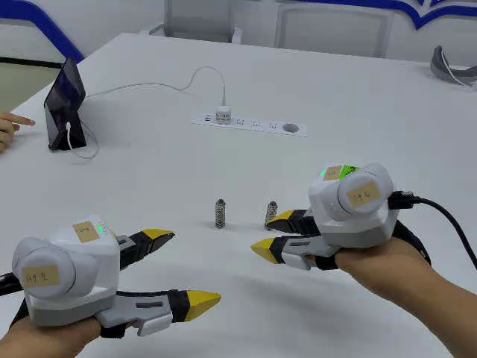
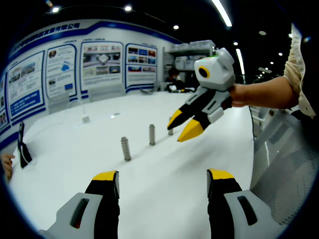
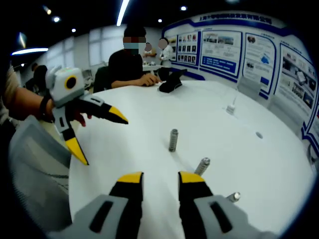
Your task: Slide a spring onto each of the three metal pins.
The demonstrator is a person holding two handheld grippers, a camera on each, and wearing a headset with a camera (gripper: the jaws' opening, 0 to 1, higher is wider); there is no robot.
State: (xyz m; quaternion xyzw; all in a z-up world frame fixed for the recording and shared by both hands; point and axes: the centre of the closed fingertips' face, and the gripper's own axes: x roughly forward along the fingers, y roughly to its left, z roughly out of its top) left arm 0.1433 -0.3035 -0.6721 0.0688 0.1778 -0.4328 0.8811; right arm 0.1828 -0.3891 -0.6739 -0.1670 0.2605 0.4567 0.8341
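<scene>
Above white table (image 1: 335,82), left tongs (image 1: 182,267), right tongs (image 1: 272,233) angle inward, parted.

Bright overhead ceiling strips; soft faint shadows; fisheye edges warped, slightly blurred.

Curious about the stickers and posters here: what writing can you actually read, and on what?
Sticker on the left gripper: handwritten, too blurred to read.
Sticker on the right gripper: handwritten, too blurred to read.
Wall posters: print too small to read.
No text reads clearly.
</scene>
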